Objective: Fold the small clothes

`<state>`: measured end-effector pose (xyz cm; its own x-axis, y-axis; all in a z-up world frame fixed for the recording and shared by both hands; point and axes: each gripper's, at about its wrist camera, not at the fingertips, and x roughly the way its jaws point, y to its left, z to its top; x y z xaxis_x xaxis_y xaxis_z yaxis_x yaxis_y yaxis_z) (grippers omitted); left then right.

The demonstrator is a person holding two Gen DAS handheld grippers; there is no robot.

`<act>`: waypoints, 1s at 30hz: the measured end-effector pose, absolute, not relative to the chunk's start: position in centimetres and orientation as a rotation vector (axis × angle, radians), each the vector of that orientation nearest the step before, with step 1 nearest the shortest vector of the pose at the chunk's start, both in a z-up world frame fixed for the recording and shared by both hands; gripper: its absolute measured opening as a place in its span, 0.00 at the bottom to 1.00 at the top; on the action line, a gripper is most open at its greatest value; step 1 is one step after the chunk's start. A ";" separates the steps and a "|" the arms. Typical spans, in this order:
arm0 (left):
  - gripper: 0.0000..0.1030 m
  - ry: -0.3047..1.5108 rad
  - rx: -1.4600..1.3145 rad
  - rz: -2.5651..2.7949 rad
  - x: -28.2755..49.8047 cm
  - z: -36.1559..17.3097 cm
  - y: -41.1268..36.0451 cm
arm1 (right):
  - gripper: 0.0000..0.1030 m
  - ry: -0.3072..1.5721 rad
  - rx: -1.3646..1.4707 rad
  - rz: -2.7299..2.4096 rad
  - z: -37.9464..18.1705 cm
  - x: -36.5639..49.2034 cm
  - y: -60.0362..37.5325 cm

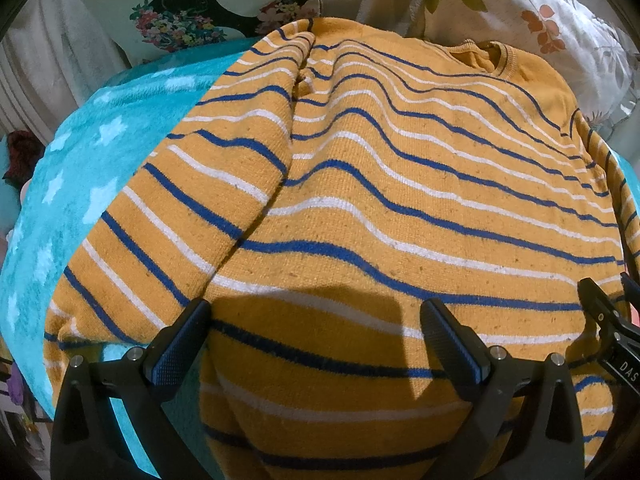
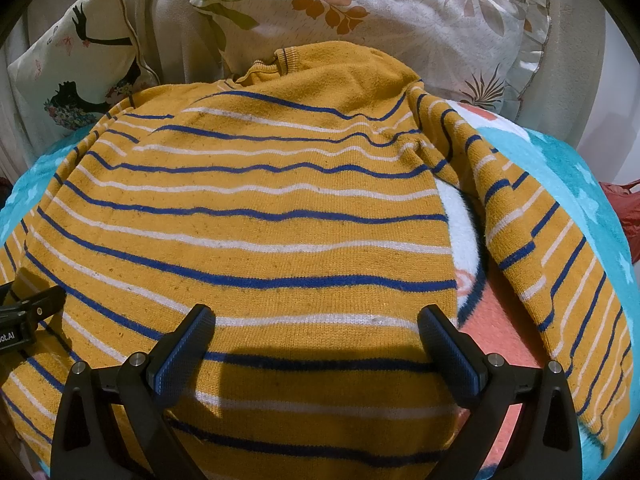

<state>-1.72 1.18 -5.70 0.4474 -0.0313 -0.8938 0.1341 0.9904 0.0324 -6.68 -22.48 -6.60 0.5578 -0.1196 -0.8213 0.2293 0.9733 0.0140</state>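
Sweater [image 1: 400,184] lies flat on the bed's blanket [image 1: 80,168], collar toward the pillows [image 2: 400,12]. My left tongs [image 1: 316,336] and right tongs [image 2: 316,336] both hang spread over the hem, pinching nothing. I'd grab both hem corners evenly before folding up.

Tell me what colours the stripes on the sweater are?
Blue and white stripes on the mustard-yellow sweater, clearest in the right wrist view.

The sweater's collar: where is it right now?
The collar lies at the far end of the sweater, away from both open grippers, next to the leaf-print pillow; top centre in the right wrist view.
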 end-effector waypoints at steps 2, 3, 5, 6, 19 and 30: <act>1.00 1.110 0.107 -0.107 -1.6 -5.6 1.1 | 1.00 0.958 0.124 -0.207 -6.6 -6.7 -22.5; 1.00 1.120 0.110 -0.110 -1.6 -5.6 1.2 | 1.00 0.958 0.124 -0.207 -6.6 -6.7 -22.5; 1.00 1.144 0.113 -0.113 -1.4 -5.5 1.2 | 1.00 0.958 0.123 -0.208 -6.6 -6.7 -22.5; 1.00 1.155 0.111 -0.114 -1.2 -5.5 1.2 | 1.00 0.958 0.123 -0.207 -6.6 -6.7 -22.5; 1.00 1.264 0.068 -0.148 0.5 -5.4 2.8 | 1.00 1.027 0.092 -0.192 -6.4 -6.1 -22.7; 1.00 1.140 -0.068 -0.018 -2.9 -0.5 14.1 | 0.99 1.020 0.283 -0.238 -2.7 -12.6 -27.0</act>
<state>-2.86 14.14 -0.49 0.4177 -0.0488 -0.9073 -0.0204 0.9978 -0.0631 -12.57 -26.98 -2.71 0.5030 -0.0633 -0.8620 0.3245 0.9382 0.1205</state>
